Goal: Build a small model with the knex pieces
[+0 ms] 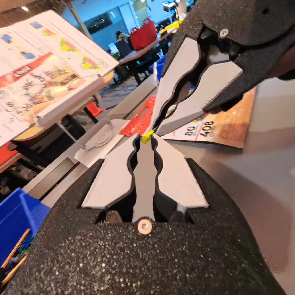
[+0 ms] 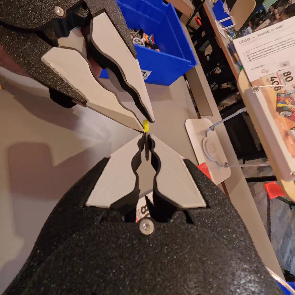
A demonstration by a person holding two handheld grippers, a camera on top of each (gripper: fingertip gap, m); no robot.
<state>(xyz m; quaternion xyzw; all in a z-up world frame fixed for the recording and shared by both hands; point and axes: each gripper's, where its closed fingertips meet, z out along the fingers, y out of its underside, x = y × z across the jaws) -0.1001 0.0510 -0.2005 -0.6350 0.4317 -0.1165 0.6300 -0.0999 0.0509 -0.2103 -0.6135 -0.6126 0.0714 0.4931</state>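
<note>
My left gripper (image 1: 145, 135) is shut on a small yellow piece (image 1: 145, 139) at its fingertips, held above the grey table (image 1: 239, 183). My right gripper (image 2: 146, 134) is shut on a thin black pin (image 2: 146, 151) that runs back between its fingers. The two grippers meet tip to tip. The pin's front end touches the yellow piece (image 2: 145, 126). The right gripper (image 1: 155, 130) comes in from the upper right in the left wrist view. The left gripper (image 2: 148, 125) comes in from the upper left in the right wrist view.
A blue bin (image 2: 162, 67) of small parts stands behind the grippers. A printed booklet (image 1: 47, 63) rests on a white wire stand (image 1: 99, 140) at the table's edge. A red flat packet (image 1: 140, 118) and a printed orange bag (image 1: 223, 126) lie on the table. Only a small space, under 4 cm, lies between the two pairs of fingers.
</note>
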